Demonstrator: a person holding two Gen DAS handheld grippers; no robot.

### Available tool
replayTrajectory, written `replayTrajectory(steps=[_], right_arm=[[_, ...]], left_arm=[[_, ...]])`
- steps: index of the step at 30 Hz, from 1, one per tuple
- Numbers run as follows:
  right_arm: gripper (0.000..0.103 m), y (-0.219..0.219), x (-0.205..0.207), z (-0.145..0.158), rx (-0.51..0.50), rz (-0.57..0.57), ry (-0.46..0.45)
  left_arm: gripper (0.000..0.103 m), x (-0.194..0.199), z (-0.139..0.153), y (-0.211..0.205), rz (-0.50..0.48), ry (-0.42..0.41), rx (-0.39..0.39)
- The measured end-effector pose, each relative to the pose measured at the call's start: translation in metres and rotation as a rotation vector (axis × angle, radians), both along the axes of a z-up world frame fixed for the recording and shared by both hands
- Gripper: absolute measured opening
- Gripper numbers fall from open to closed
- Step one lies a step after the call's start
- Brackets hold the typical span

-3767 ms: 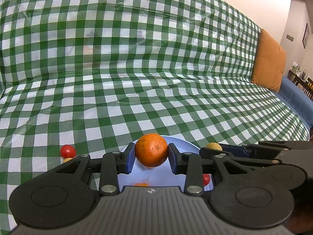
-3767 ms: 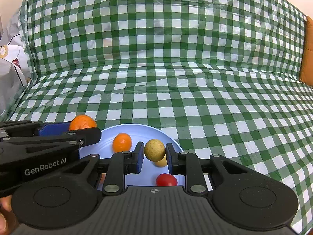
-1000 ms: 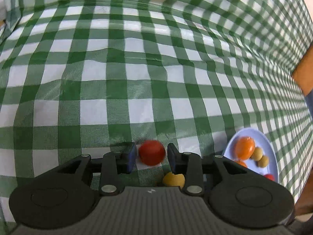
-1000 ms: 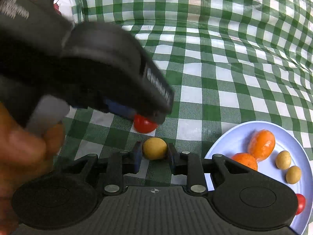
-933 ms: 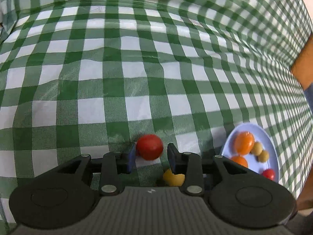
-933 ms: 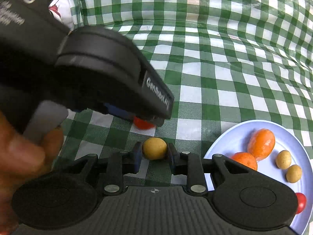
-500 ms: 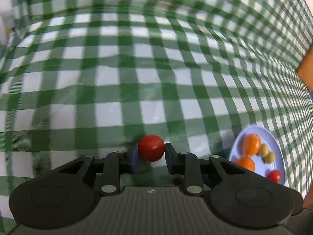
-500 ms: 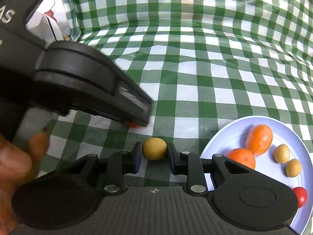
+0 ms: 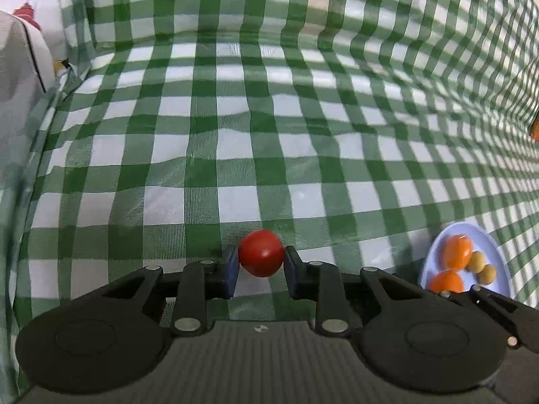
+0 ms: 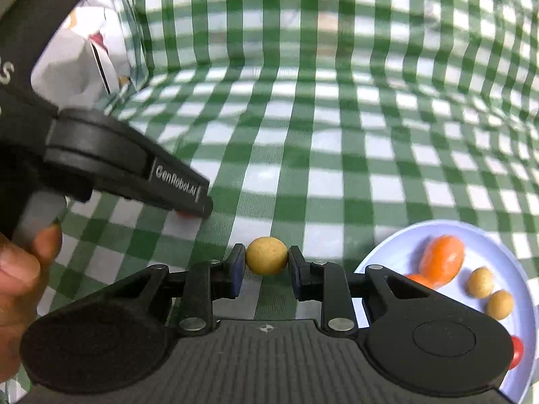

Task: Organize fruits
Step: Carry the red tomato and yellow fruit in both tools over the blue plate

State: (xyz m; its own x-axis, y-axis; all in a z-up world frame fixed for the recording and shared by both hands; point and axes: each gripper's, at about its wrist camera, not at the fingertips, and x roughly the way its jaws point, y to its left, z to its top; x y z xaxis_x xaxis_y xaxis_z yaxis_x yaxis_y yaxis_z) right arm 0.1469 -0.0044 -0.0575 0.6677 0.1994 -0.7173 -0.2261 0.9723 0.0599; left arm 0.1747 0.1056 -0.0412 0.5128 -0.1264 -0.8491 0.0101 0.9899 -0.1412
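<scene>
- Your left gripper (image 9: 261, 267) has its fingers closed on the tomato (image 9: 261, 257), pinched at its widest part, one pad on each side. It sits at the very tips, more than half of it forward of the pads.
- The tomato looks smooth and glossy, so judge it slippery, thin-skinned and light. Squeeze only enough to stop it rolling; more could split the skin or pop it out forward.
- Your right gripper (image 10: 266, 267) has its fingers closed on the yellow fruit (image 10: 266, 256), again across the middle and at the tips. Its skin looks matte and slightly rough, so it probably grips better than the tomato. It appears firm and very light.
- Both fruits are held over the checked cloth (image 9: 303, 155), left of the plate (image 10: 525, 269). Whether they have cleared the cloth I cannot tell for sure.
- The cloth lies wrinkled over a soft-looking surface, so a dropped round fruit would likely roll along a fold.
- The plate already carries two oranges (image 10: 443, 261), two small yellow fruits (image 10: 480, 281) and a tomato at its near edge (image 10: 517, 351). All are round and free to roll if you nudge them.
- The plate looks shallow, so release low over a bare part of it.
- Your left gripper crosses the right camera's view, close by; keep the two apart on the way over.
</scene>
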Motion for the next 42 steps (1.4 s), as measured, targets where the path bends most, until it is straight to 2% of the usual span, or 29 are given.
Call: replayTrajectory(steps=[7, 13, 16, 18, 20, 29, 42], right_arm=[[0.029, -0.031, -0.039, 0.044, 0.06, -0.027, -0.13], [0.029, -0.066, -0.072, 0.087, 0.061, -0.027, -0.213], [0.029, -0.087, -0.086, 0.096, 0.042, -0.052, -0.242], [0.029, -0.103, -0.091, 0.092, 0.045, -0.095, -0.231], [0.029, -0.119, -0.094, 0.087, 0.049, -0.135, -0.191], [0.029, -0.172, -0.105, 0.09, 0.002, -0.209, -0.21], [0.029, -0.185, -0.09, 0.084, -0.037, -0.215, -0.203]], left_arm=[[0.031, -0.048, 0.033, -0.004, 0.044, -0.137, 0.033], [0.031, -0.104, 0.061, -0.008, 0.076, -0.239, 0.046], [0.031, -0.13, 0.073, -0.017, 0.052, -0.271, 0.042], [0.031, -0.139, 0.081, -0.026, 0.028, -0.286, 0.034], [0.031, -0.142, 0.086, -0.038, -0.002, -0.292, 0.043], [0.031, -0.127, 0.09, -0.073, -0.06, -0.284, -0.042], [0.031, -0.112, 0.085, -0.108, -0.138, -0.323, -0.038]])
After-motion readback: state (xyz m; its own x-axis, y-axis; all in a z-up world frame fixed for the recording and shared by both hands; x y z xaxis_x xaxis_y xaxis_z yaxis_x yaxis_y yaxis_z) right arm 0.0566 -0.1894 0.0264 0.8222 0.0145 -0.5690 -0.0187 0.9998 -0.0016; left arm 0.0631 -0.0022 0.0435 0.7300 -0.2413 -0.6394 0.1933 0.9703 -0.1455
